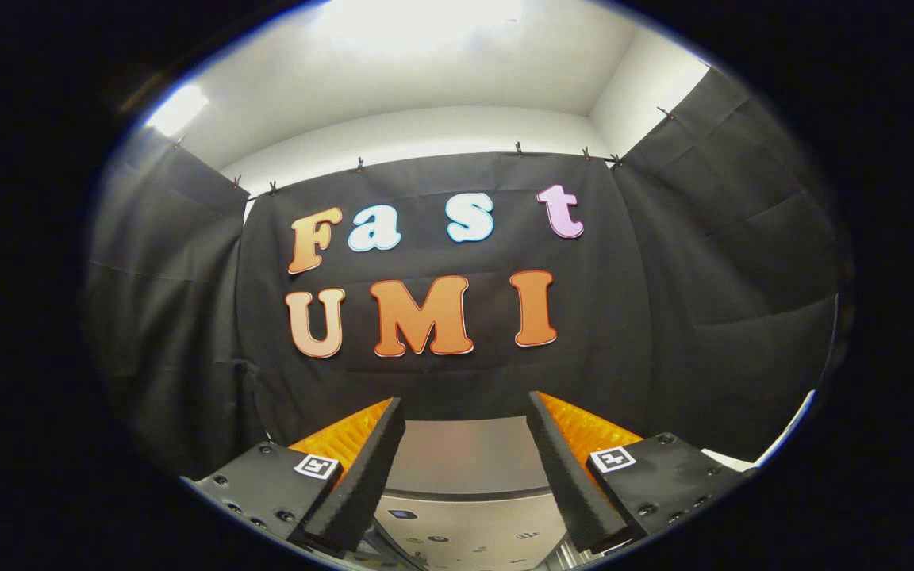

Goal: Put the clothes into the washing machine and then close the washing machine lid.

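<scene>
We look out from the camera riding on the gripper (465,412), facing forward along its two fingers (362,468) — they stand apart at 5 and 7 o'clock with nothing between them. The view sits level and close above the washing machine (465,507) at 6 o'clock, with the booth's black cloth wall (711,262) straight ahead and the white ceiling (425,71) at 12 o'clock.

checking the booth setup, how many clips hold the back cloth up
6 show on the back cloth: two at its left corner, one left of middle, two right of middle, one at the right corner. The open gripper holds nothing.
</scene>
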`<move>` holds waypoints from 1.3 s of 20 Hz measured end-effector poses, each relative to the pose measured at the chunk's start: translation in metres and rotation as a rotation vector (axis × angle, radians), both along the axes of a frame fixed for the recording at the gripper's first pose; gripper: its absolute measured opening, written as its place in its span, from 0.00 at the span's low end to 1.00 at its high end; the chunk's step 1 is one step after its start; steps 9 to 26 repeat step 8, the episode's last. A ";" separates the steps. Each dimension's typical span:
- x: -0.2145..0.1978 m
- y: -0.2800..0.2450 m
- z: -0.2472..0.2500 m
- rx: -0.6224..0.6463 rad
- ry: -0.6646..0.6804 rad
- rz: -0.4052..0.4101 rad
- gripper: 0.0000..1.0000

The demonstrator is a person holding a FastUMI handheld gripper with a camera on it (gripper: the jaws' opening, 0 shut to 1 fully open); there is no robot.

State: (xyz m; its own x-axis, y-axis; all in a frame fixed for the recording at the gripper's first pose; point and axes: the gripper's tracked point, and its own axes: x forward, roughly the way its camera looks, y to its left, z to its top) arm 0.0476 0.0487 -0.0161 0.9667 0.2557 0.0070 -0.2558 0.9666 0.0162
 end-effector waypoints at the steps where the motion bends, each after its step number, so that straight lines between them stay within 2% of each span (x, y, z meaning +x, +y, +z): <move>1: -0.006 -0.010 0.002 -0.002 -0.003 -0.007 0.99; 8: -0.041 -0.063 0.008 0.006 -0.036 -0.051 0.99; 26: -0.041 -0.063 0.008 0.006 -0.036 -0.051 0.99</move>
